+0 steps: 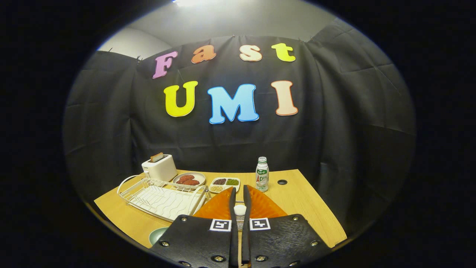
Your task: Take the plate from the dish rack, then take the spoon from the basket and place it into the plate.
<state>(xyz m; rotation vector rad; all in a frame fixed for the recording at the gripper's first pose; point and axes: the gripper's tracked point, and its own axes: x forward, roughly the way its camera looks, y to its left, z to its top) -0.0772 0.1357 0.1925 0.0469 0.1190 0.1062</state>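
Light wooden desk [297,193] set before the booth's black cloth wall, carrying, in descending size: a white wire dish rack [160,199] on the near left, standing empty; a translucent orange ribbed plate [266,204] lying directly beneath and ahead of the tool [240,195]; a white toaster [160,167] with a slice standing in its slot, behind the rack; a round plate of reddish food [189,179]; a white divided tray of beans and grains [224,183]; a small green-labelled plastic bottle [262,174]; and a pale green rimmed dish [158,234] partly hidden beside the tool's body. The tool's fingers stand nearly closed, a small white object, probably the spoon [240,210], pinched between them low over the orange plate. No basket can be made out. Judged hazards: released from this height, the spoon could bounce on the ribbed surface and skid off the plate; a sideways drift could nudge the plate toward the rack.
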